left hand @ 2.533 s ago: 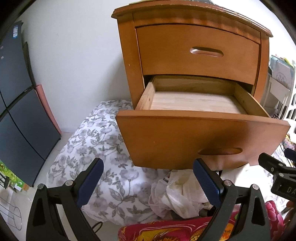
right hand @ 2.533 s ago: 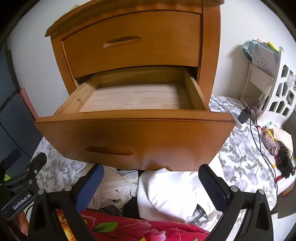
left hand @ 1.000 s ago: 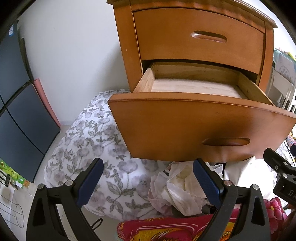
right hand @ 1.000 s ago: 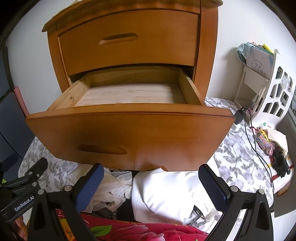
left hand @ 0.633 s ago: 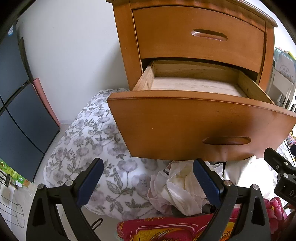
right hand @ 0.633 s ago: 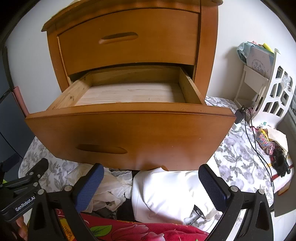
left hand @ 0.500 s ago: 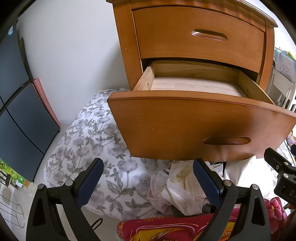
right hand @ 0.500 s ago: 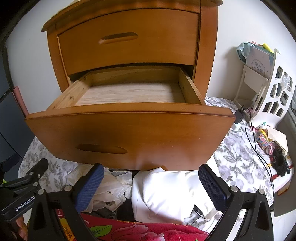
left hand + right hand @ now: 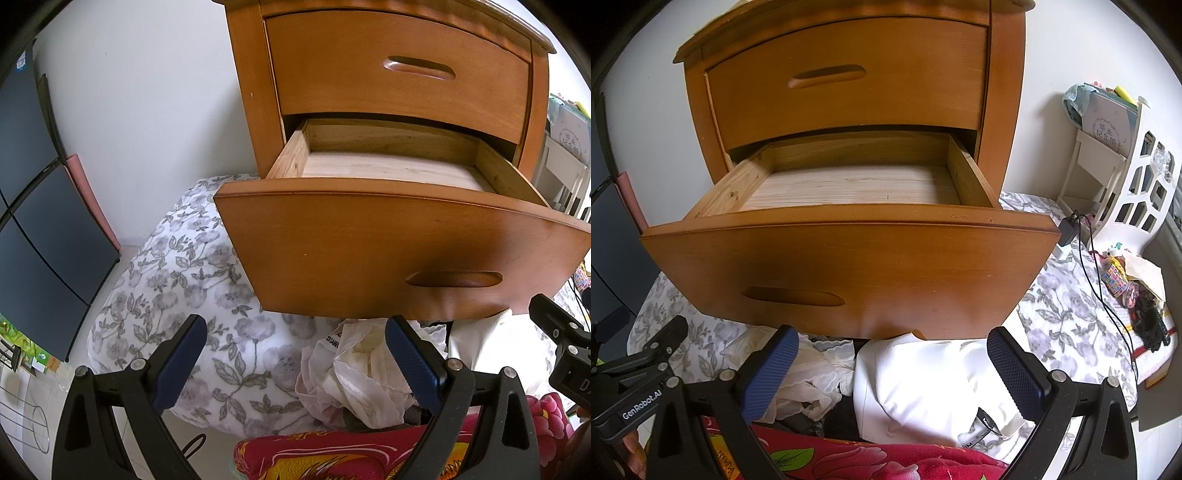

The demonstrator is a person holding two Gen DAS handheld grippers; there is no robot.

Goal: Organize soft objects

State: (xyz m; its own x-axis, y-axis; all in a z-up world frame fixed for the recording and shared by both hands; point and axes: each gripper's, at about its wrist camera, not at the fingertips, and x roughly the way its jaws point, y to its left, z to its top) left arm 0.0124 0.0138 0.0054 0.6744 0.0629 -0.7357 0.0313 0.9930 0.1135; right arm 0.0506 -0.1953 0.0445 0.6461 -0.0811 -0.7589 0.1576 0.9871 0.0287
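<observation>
Left gripper released above crumpled garment; right gripper released above white garment.

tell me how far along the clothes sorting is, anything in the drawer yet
Done: the lower drawer is pulled open, and the part of its wooden bottom in view is bare. In hand: nothing; the left tongs and right tongs both hang open. Left: the crumpled cream garment and the folded white garment lie below the drawer front, not yet picked up.

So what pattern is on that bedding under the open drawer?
Grey flowers and leaves on white; the bedding shows best in the left wrist view.
</observation>
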